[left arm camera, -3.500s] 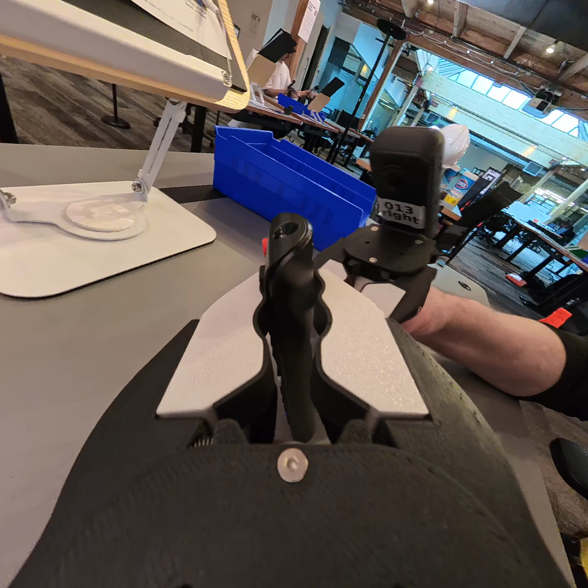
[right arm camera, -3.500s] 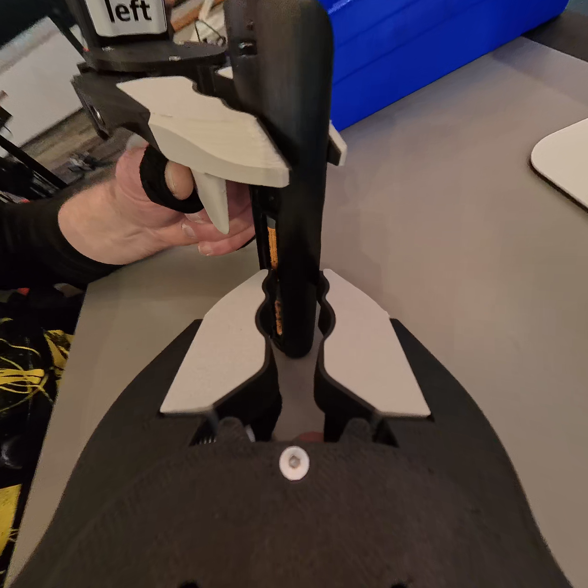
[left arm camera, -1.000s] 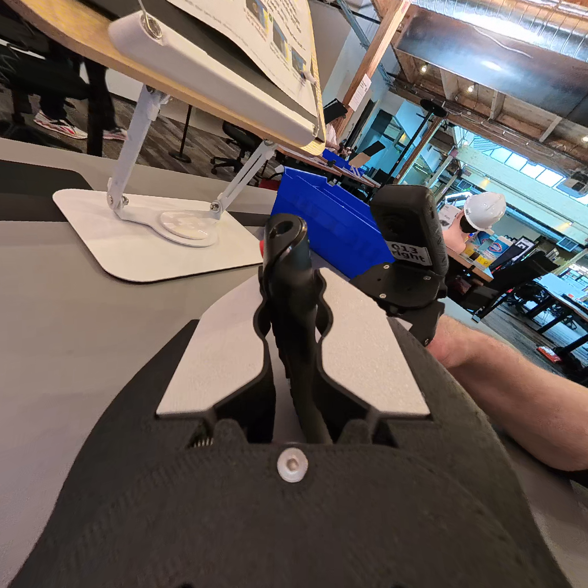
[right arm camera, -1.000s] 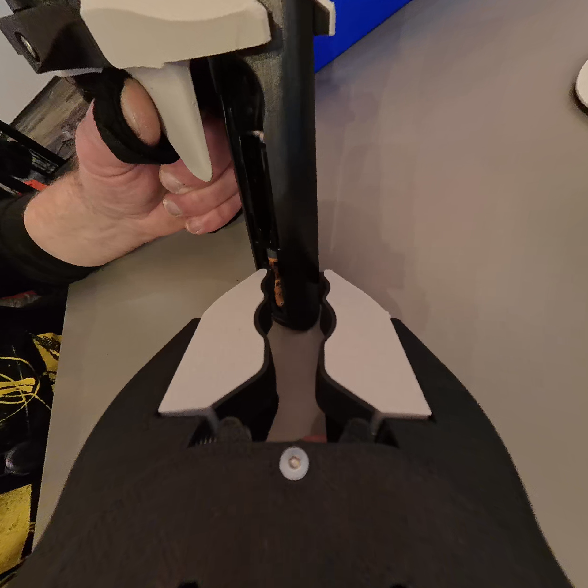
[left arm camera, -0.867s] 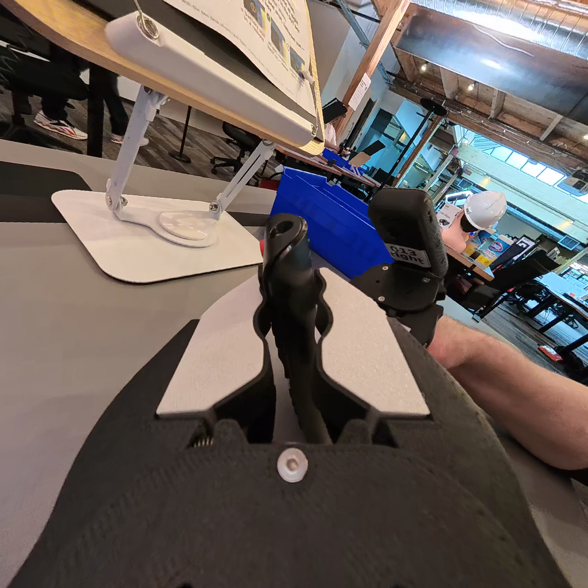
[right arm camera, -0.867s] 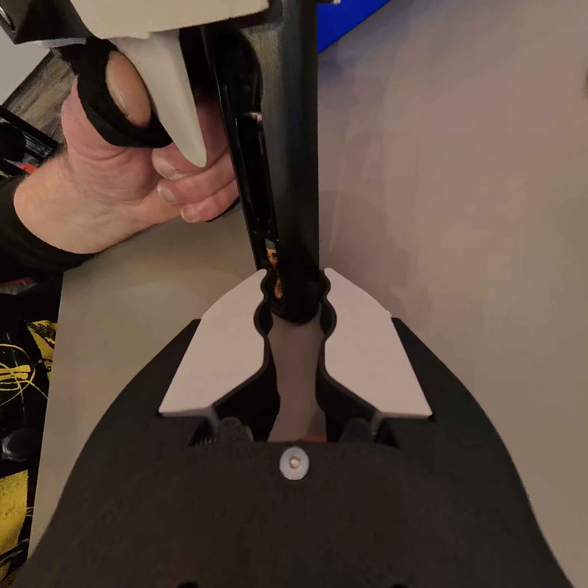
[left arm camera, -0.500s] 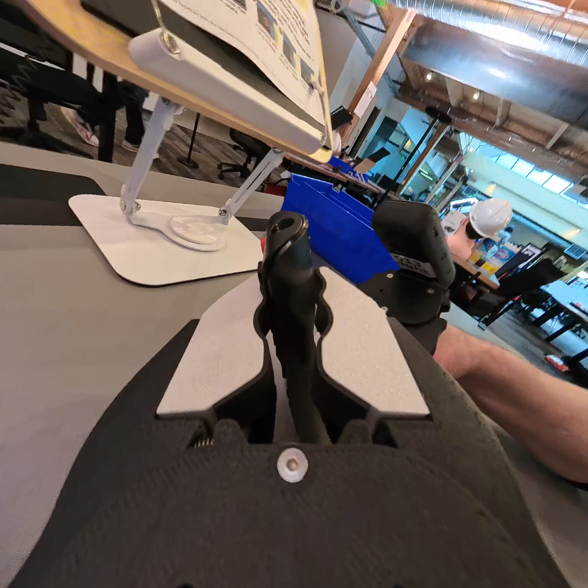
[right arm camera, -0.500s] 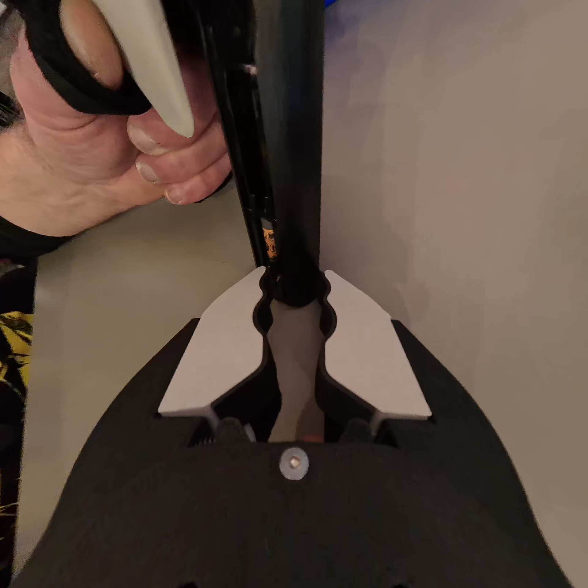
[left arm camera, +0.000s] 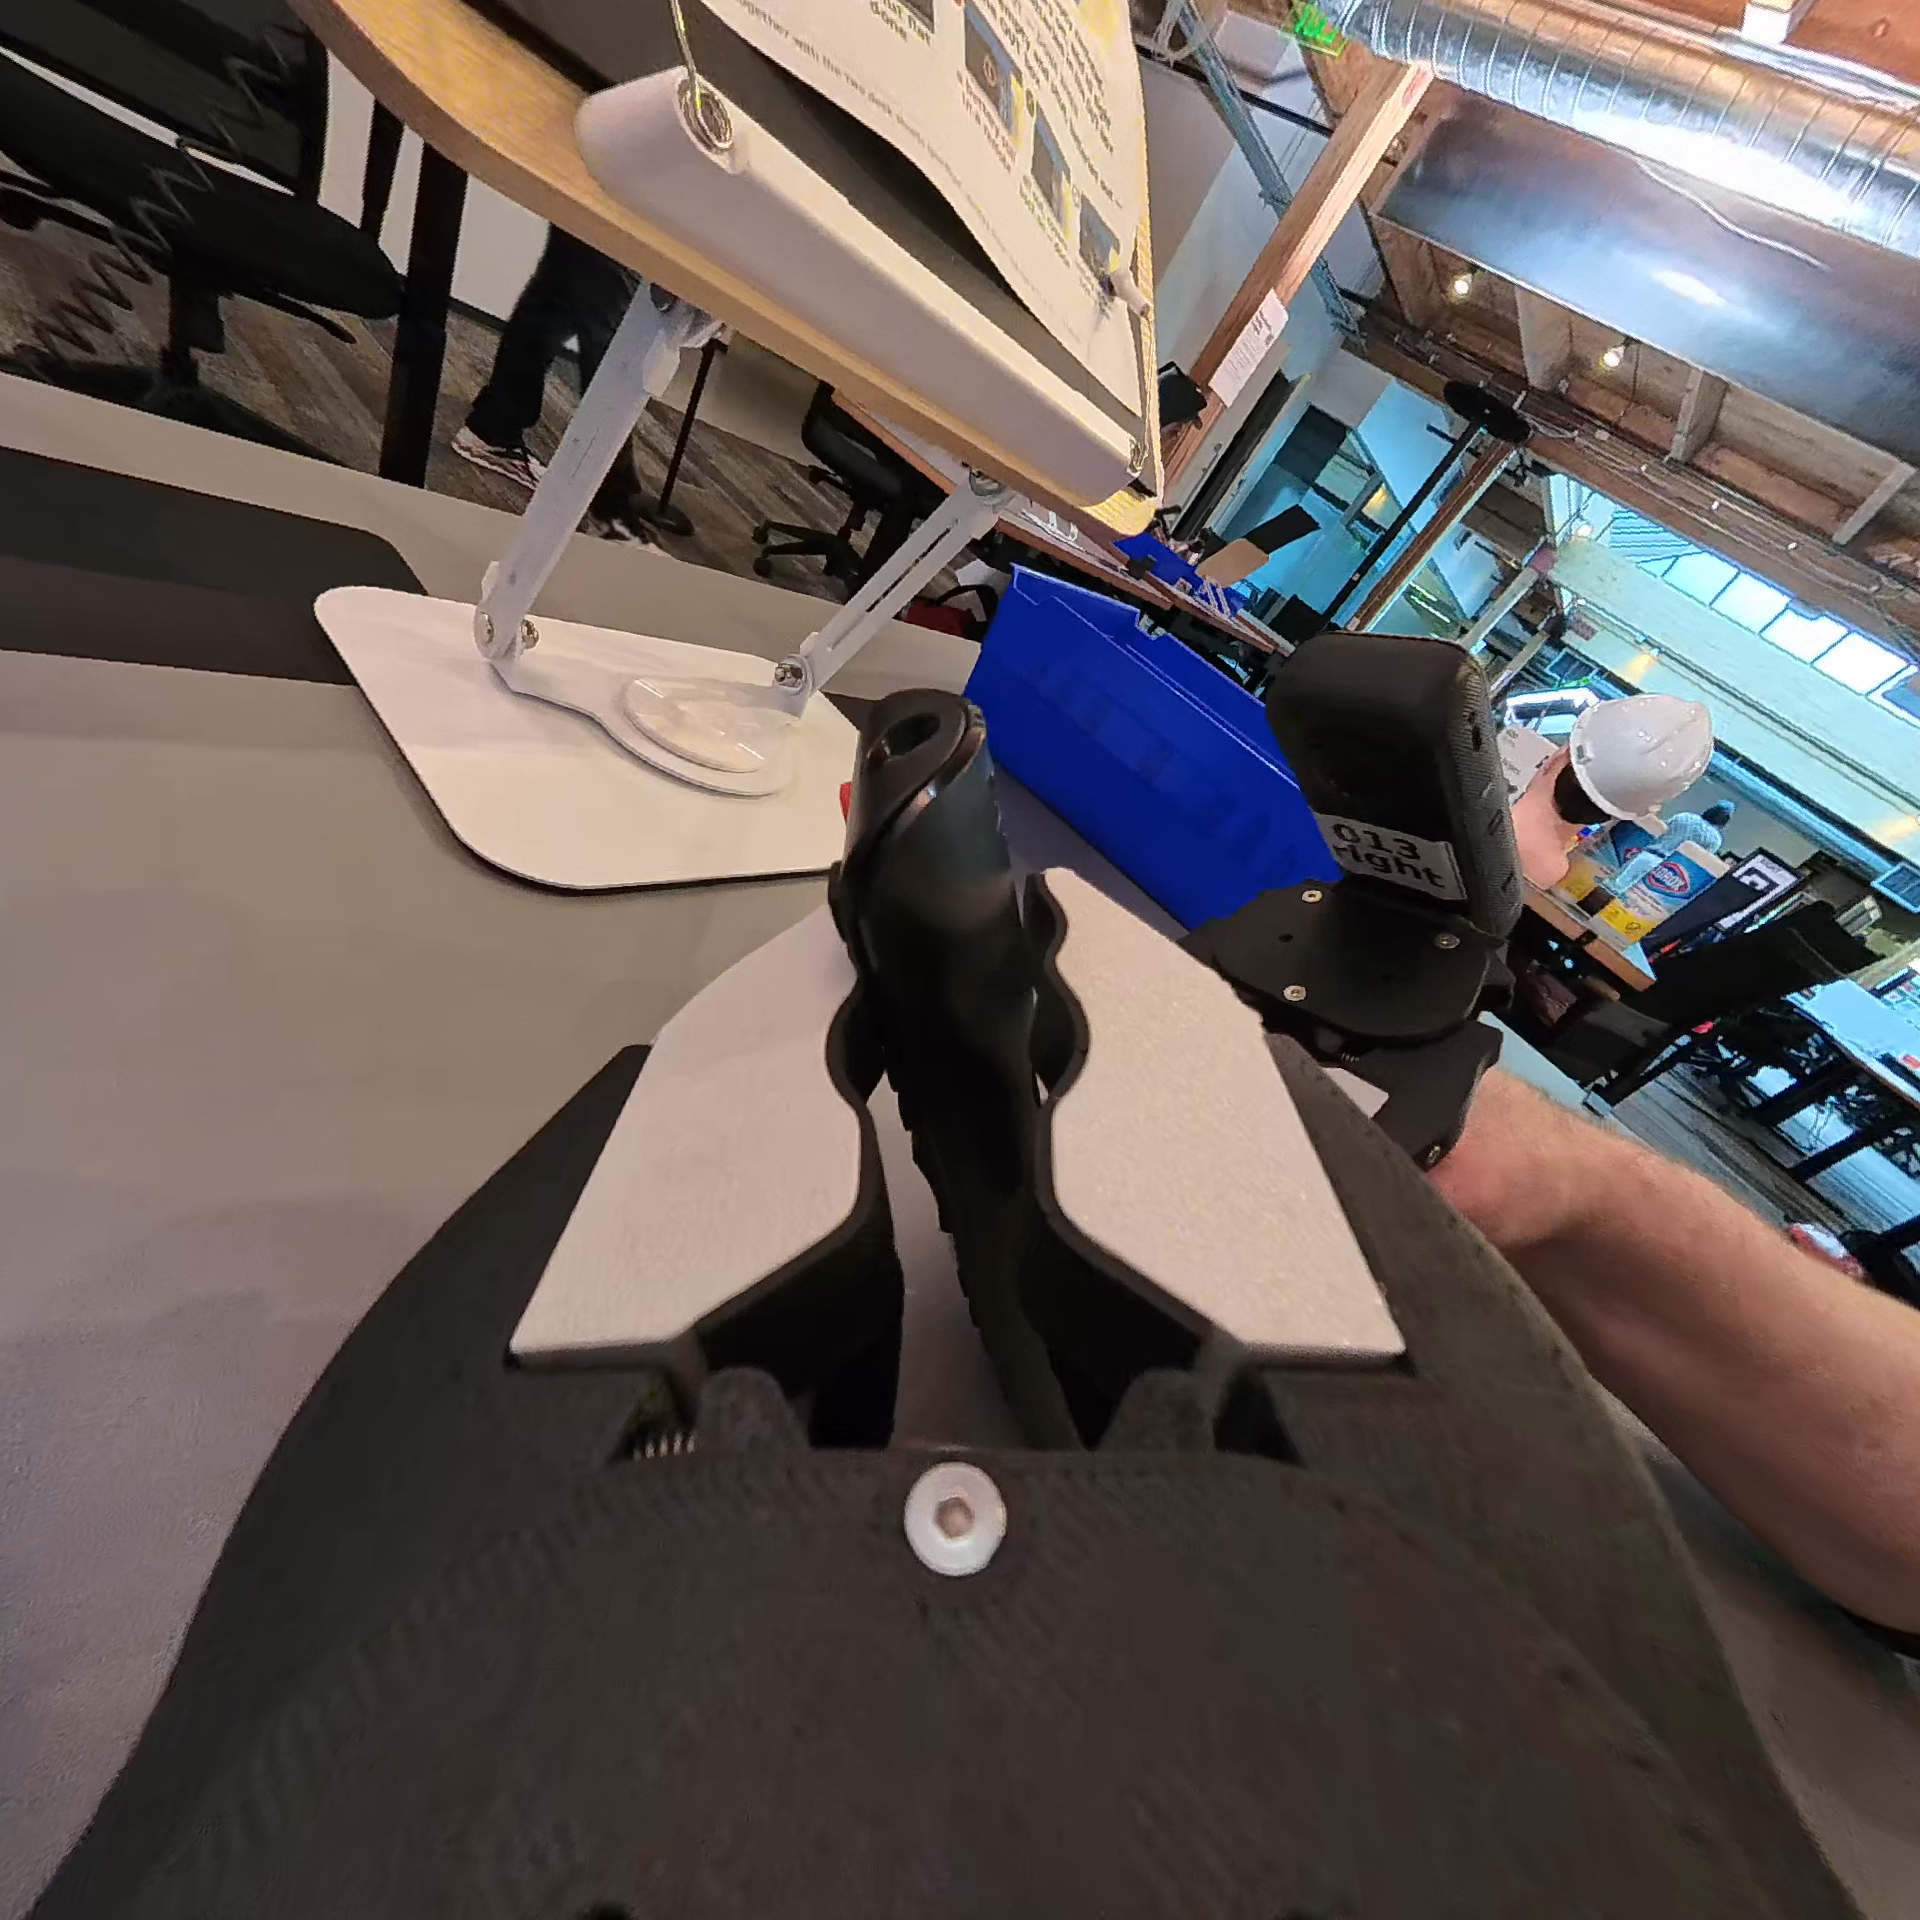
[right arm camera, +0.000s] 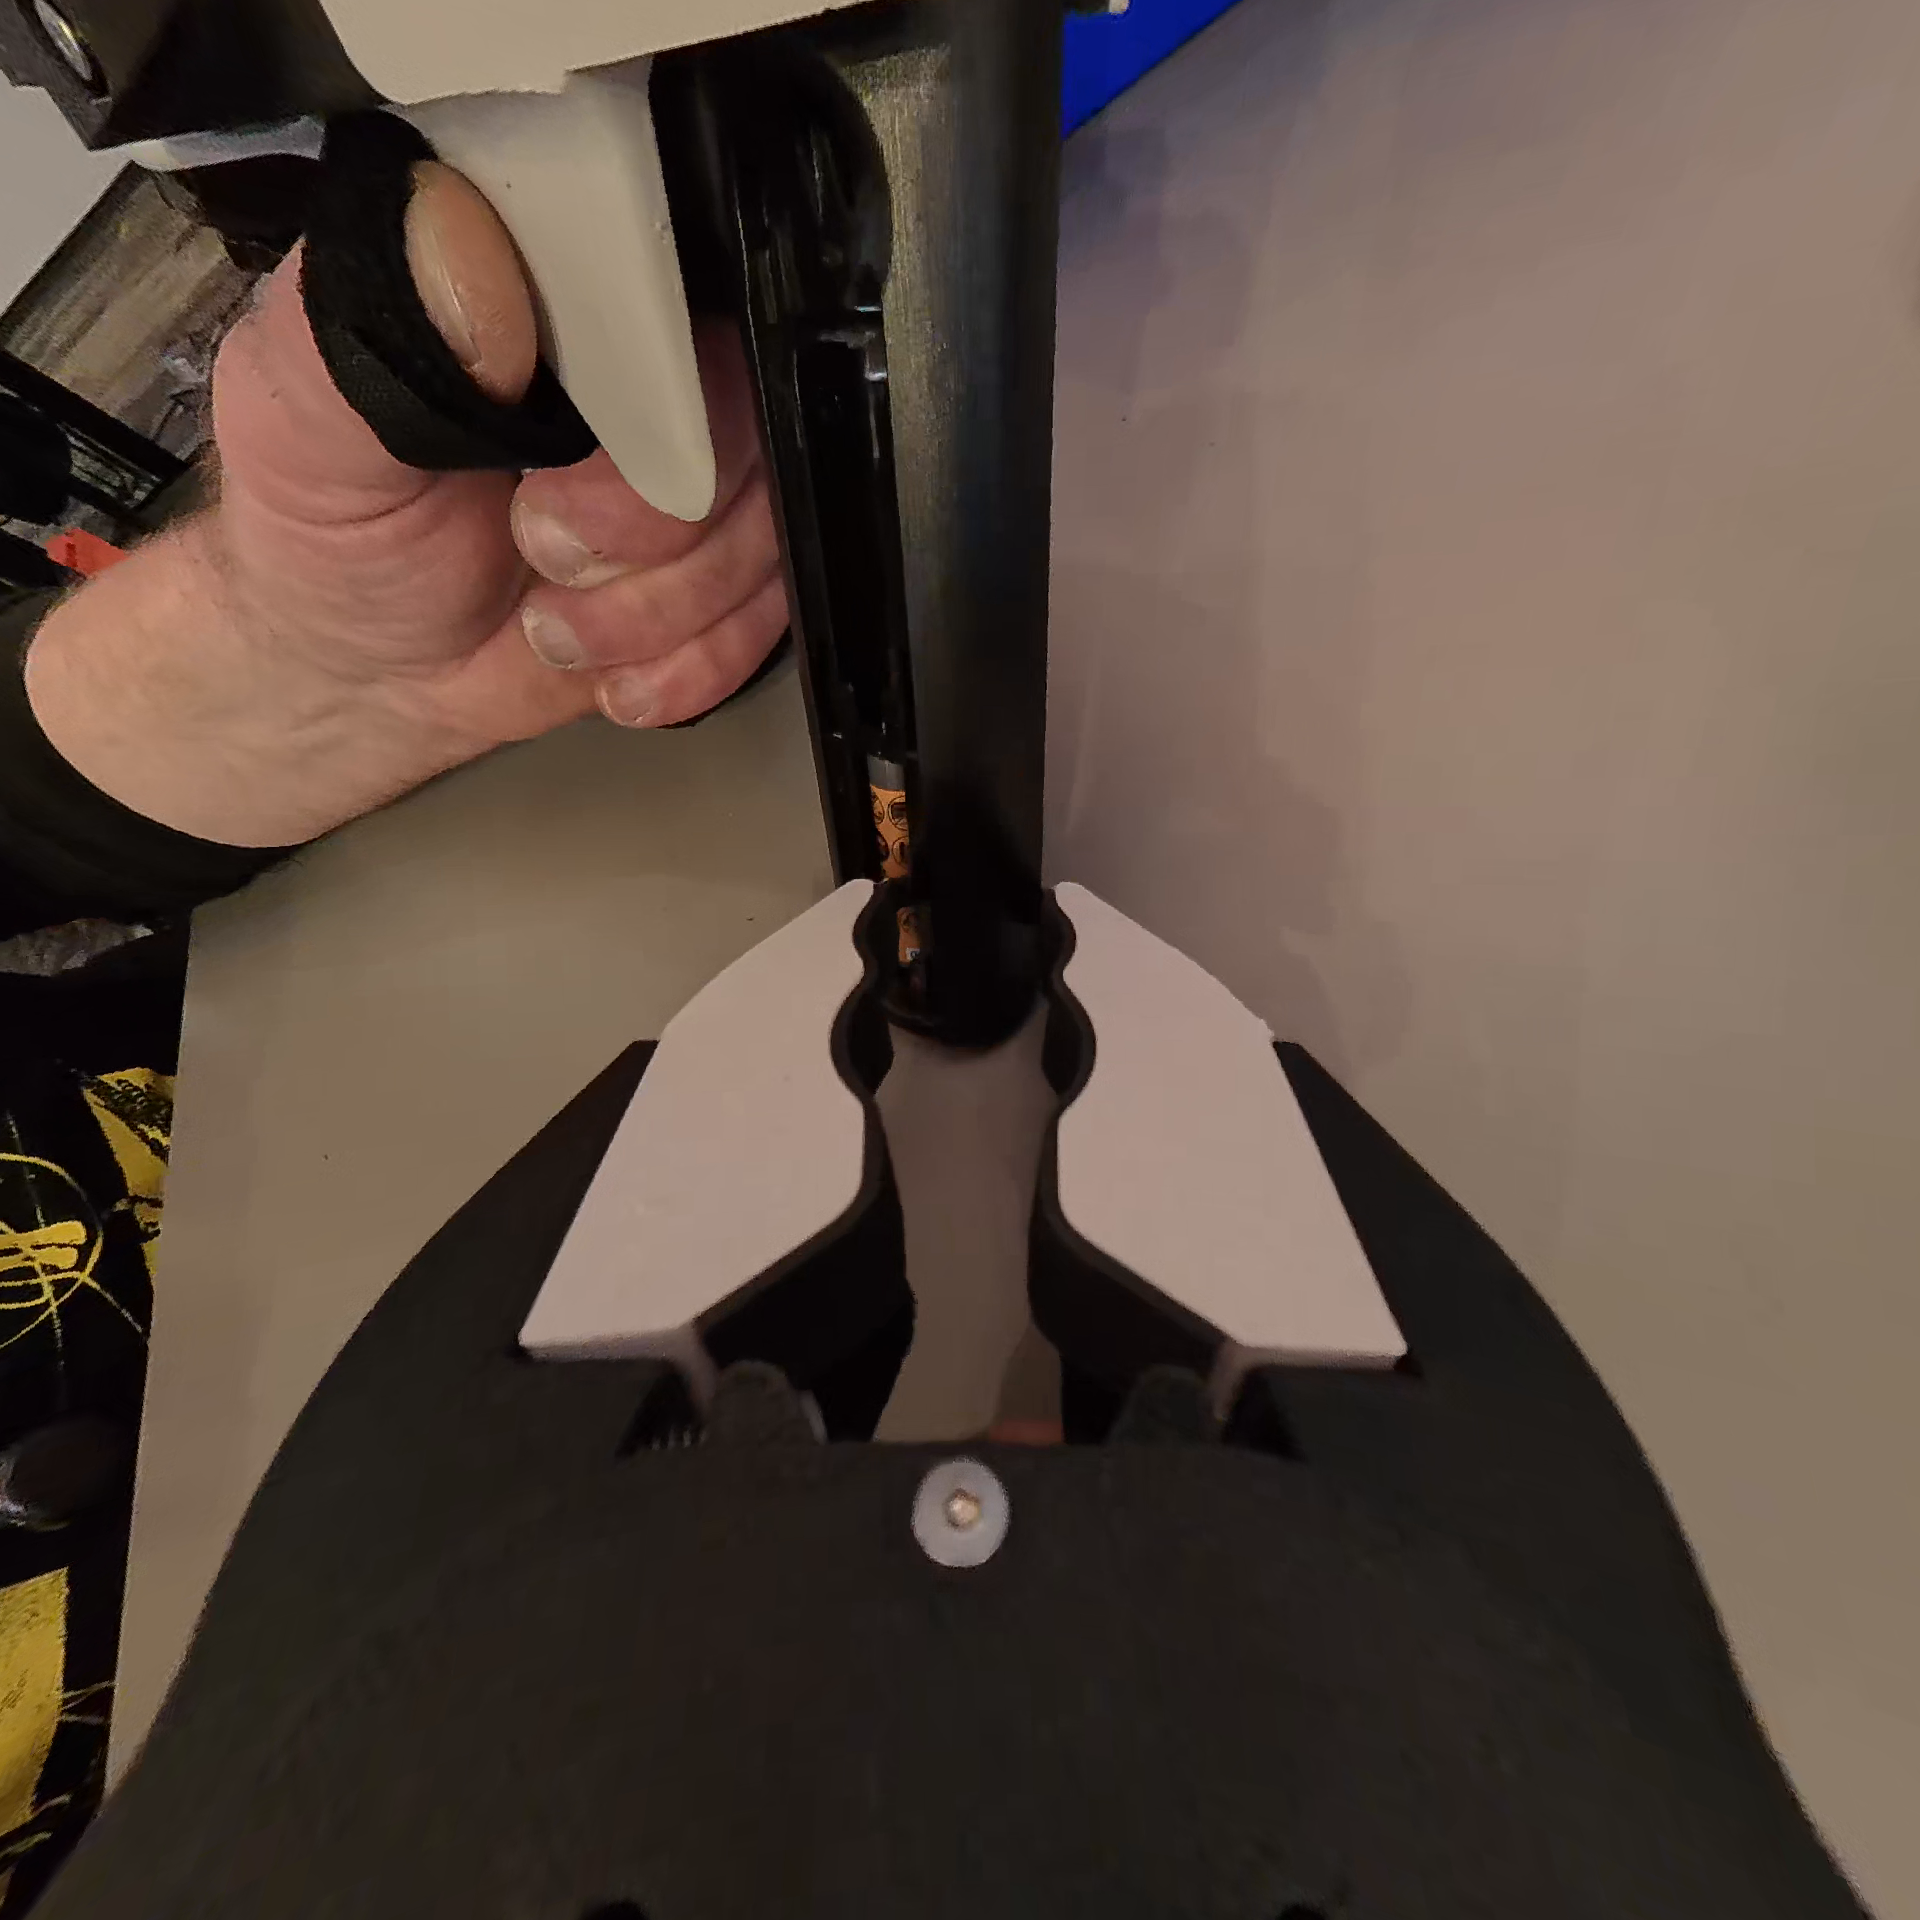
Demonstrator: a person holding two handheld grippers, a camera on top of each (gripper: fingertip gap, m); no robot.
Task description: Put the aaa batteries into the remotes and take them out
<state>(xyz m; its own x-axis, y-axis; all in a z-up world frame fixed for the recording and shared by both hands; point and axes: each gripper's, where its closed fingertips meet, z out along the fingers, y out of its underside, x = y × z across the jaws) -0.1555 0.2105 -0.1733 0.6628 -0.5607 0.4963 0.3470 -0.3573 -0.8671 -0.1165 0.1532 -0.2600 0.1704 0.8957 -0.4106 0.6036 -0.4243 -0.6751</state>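
Both tongs (left arm camera: 951, 935) (right arm camera: 961, 935) clamped on one black remote (left arm camera: 940, 935).

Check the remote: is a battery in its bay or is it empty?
In. The right wrist view shows an orange battery inside the remote's open bay. Whether a second one is there cannot be told.

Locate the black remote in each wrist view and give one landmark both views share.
Left wrist view: the remote stands centre frame, clamped between the left gripper fingers, its end pointing up and away.
Right wrist view: the remote runs from top centre down into the right gripper tips.
Shared landmark: the blue bin, top right corner in the right view.
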